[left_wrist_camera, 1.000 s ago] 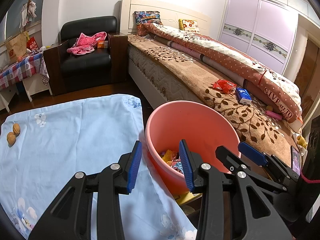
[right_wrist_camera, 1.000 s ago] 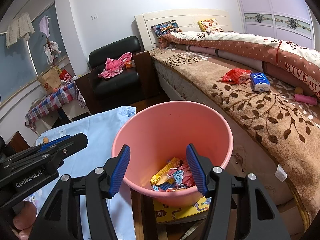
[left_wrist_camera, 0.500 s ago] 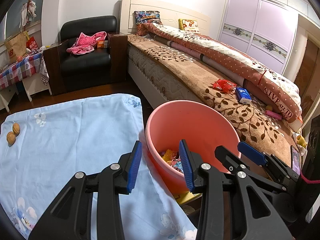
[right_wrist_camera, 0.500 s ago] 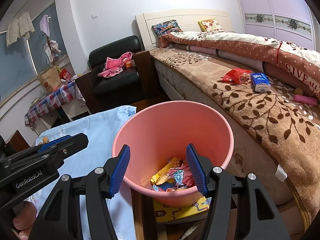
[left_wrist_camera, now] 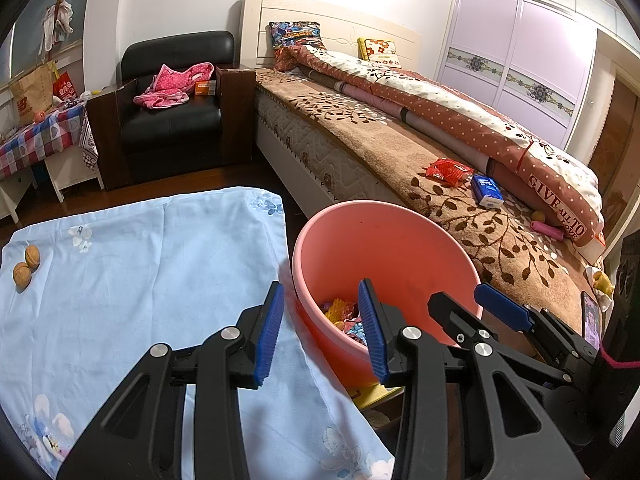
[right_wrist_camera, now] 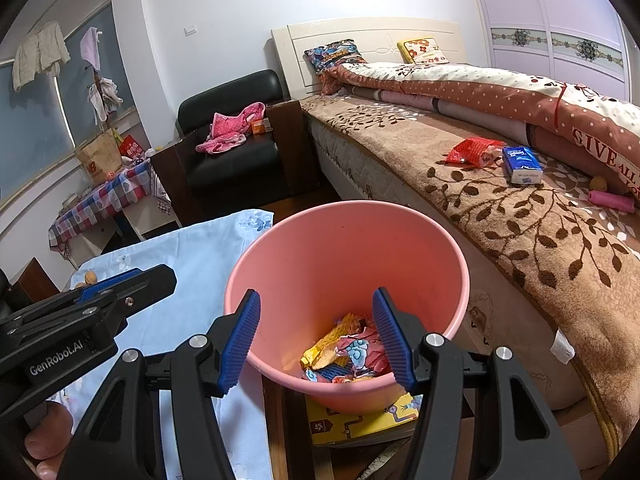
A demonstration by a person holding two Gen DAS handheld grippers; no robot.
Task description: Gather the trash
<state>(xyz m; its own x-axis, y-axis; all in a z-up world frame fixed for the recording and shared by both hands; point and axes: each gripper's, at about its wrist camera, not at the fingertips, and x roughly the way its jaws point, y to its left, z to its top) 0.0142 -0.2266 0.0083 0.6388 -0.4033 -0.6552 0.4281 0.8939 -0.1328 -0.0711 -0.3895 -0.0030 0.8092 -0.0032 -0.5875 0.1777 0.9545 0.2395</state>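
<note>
Both tongs empty, jaws apart, over the trash bin.

Left gripper (left_wrist_camera: 320, 332) and right gripper (right_wrist_camera: 316, 340) held above pink bin (right_wrist_camera: 400, 224), wrappers (right_wrist_camera: 352, 352) already inside; red packet (right_wrist_camera: 472, 152) waiting on bed (right_wrist_camera: 520, 248), probably next.

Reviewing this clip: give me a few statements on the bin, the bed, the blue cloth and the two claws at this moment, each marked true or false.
1. The pink bin is empty. False: crumpled wrappers lie at its bottom.
2. A red packet and a blue tissue pack lie on the bed. True.
3. The right claw grips a wrapper. False: it is open, nothing between its pads.
4. Two walnuts sit on the light blue cloth. True.
5. The left claw is shut on the bin's rim. False: it is open and holds nothing.
</note>
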